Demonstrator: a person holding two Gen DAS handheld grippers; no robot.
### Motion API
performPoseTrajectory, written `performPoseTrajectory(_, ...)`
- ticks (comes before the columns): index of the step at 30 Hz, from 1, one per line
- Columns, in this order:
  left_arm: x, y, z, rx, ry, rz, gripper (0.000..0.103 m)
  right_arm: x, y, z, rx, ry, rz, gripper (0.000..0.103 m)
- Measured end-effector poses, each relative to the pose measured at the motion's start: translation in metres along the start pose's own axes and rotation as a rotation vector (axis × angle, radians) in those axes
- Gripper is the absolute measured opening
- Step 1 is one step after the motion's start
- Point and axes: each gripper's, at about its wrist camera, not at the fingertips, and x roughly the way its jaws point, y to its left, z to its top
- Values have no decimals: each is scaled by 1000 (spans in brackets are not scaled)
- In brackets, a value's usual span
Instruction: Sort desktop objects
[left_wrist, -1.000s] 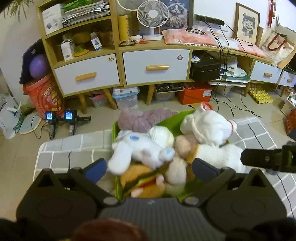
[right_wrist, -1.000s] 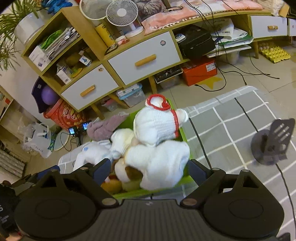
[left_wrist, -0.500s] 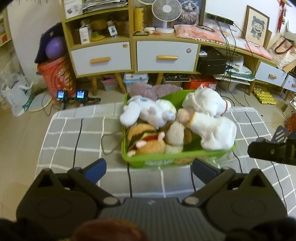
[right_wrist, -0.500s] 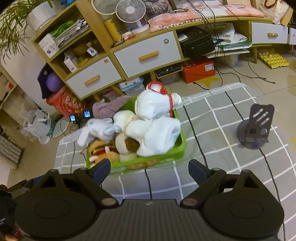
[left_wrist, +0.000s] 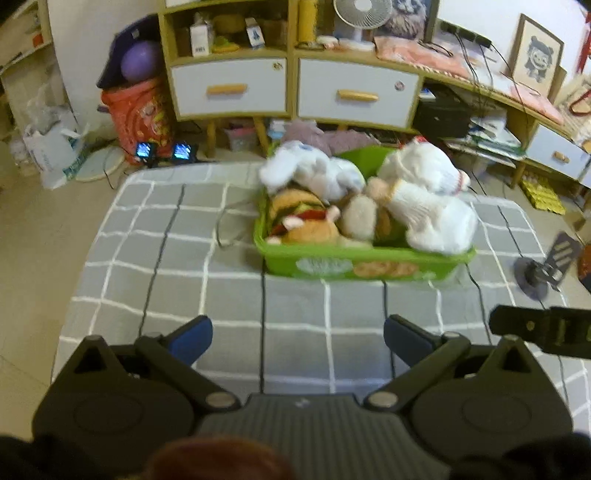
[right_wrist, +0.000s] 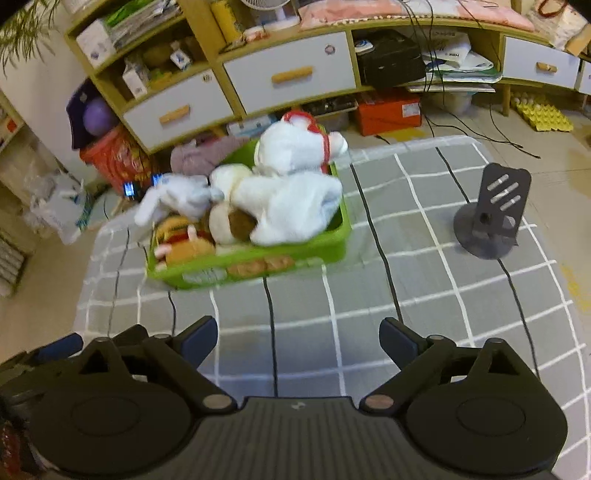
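Note:
A green plastic basket (left_wrist: 364, 264) (right_wrist: 258, 260) stands on a table covered by a grey checked cloth (left_wrist: 177, 266). It is heaped with soft toys: a large white plush with a red collar (left_wrist: 428, 192) (right_wrist: 291, 177), a white long-eared plush (left_wrist: 310, 173) (right_wrist: 177, 197) and a burger-like plush (left_wrist: 299, 214). My left gripper (left_wrist: 298, 336) is open and empty, well short of the basket. My right gripper (right_wrist: 298, 338) is open and empty, also back from the basket; part of it shows at the right of the left wrist view (left_wrist: 539, 330).
A dark phone stand (right_wrist: 491, 218) (left_wrist: 543, 266) sits on the cloth right of the basket. Behind the table stand wooden cabinets with white drawers (left_wrist: 354, 92), a red bin (left_wrist: 140, 114), boxes and cables on the floor.
Both grippers have pulled back and up from the basket, so it looks smaller and farther. More bare cloth shows in front. Both stay open and empty.

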Motion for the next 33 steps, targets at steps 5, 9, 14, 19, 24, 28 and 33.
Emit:
performPoseTrajectory(5, -14, -9, -10, 25, -16, 61, 102, -11, 4, -8, -17, -17, -18, 98)
performPoseTrajectory(9, -17, -13, -14, 19, -17, 77, 102, -15, 10, -11, -42, -20, -17, 98)
performPoseTrajectory(14, -18, -10, -16, 9, -12, 77, 102, -13, 14, -12, -52, -17, -20, 98)
performPoseTrajectory(19, -16, -8, -16, 3, -4, 72, 102, -9, 16, -11, -60, -9, -26, 99)
performPoseTrajectory(24, -14, -8, -16, 5, 6, 69, 102, -8, 17, -11, -62, -4, -28, 99)
performPoseTrajectory(28, -14, -8, -16, 5, 6, 68, 102, -8, 17, -12, -64, -4, -30, 99)
performPoseTrajectory(33, -13, -9, -17, 5, 10, 68, 102, -7, 16, -12, -63, -1, -34, 99)
